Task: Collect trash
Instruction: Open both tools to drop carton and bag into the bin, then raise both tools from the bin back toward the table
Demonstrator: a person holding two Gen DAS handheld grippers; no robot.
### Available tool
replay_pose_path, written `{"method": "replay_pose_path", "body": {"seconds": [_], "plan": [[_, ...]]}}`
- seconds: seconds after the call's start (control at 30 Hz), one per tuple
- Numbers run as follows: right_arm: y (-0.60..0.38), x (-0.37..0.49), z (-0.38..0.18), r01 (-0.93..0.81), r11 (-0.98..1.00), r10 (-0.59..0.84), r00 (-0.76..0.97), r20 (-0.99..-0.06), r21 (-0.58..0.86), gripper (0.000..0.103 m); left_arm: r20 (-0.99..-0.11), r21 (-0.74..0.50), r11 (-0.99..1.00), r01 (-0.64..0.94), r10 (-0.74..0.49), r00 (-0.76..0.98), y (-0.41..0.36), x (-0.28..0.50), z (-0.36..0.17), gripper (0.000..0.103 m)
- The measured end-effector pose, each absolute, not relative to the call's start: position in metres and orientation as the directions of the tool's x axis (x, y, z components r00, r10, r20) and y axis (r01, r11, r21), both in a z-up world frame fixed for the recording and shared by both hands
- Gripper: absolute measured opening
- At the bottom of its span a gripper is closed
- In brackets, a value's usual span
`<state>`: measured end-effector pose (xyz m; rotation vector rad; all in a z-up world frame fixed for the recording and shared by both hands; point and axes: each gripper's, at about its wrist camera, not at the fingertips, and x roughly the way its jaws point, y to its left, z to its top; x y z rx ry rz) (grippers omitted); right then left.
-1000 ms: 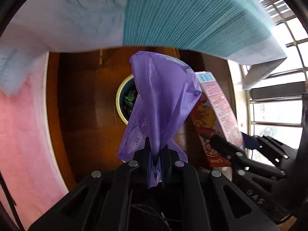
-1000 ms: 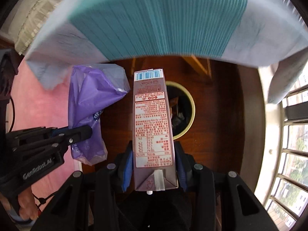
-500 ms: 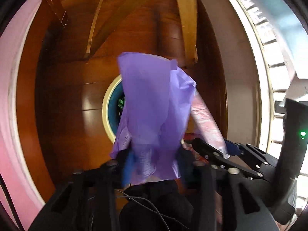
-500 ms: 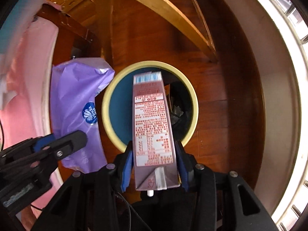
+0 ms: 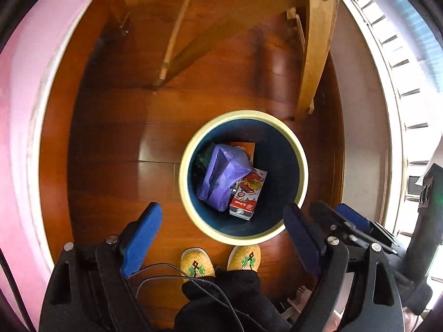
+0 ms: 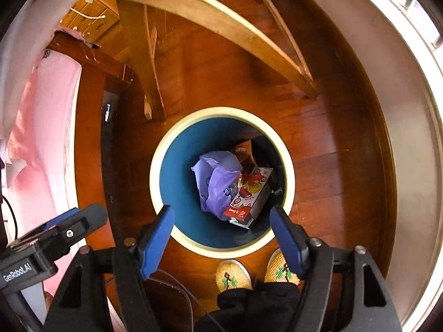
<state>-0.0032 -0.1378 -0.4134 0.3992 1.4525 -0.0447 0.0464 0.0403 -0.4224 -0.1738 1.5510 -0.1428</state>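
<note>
Two tools, left [image 5: 223,232] and right [image 6: 221,231], just spread wide and empty over bin [image 5: 301,160], bag [image 5: 221,177] and carton [image 5: 246,196] dropped inside; next, fetching more trash.

Bag [image 5: 221,177] and carton [image 5: 246,196] in bin [image 5: 300,149] (bag left, touching); slippers [image 5: 196,262] before bin.

Both wrist views look steeply down (side by side), sharing the bin [image 5: 243,116].
</note>
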Motion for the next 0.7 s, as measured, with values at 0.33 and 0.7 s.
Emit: {"method": "replay_pose_path", "body": {"seconds": [0.33,0.7], "plan": [[-0.140,-0.025,-0.330,0.284,0.916,0.235,0.195,-0.952,0.284,0.072,-0.982,-0.179,0.982,-0.054,-0.176,0.065,0.060,0.012,-0.326,0.088],[-0.129,-0.047,-0.162,0.186,0.921,0.282,0.286,-0.916,0.341,0.072,-0.956,-0.202,0.976,0.078,-0.214,0.203,0.063,-0.012,-0.156,0.088]]}}
